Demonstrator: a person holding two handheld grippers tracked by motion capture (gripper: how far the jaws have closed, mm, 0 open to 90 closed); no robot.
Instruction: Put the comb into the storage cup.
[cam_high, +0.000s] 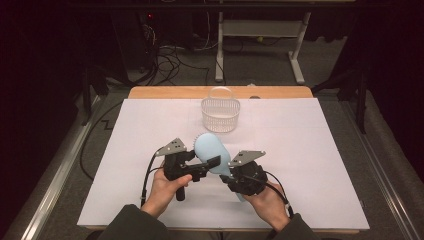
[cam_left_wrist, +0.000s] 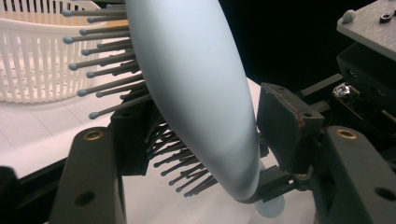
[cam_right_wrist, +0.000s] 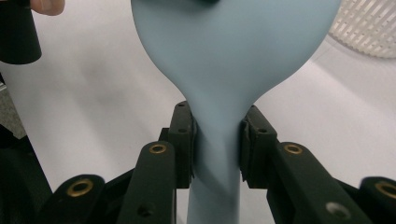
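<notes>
Right gripper (cam_high: 226, 169): one, nearest the person; its jaws are clamped on the hairbrush's handle, one pad pressed against each side, as the right gripper view shows.
Left gripper (cam_high: 207, 165): one, level with the right gripper; jaws part-way closed around the brush head. The pad (cam_left_wrist: 285, 126) on the smooth-back side stands just beside it; the other jaw sits among the bristles. Whether the pads press, I cannot tell.
Hairbrush (cam_high: 209, 149): one, pale blue, oval head, held above the worktop between the two grippers, head pointing away from the person, bristles (cam_left_wrist: 100, 88) facing the left gripper's side.
Worktop (cam_high: 310, 150): one, covered in white.
Basket (cam_high: 220, 113): one, white slatted plastic with a hoop handle, beyond the brush, near the far edge; its contents cannot be made out.
</notes>
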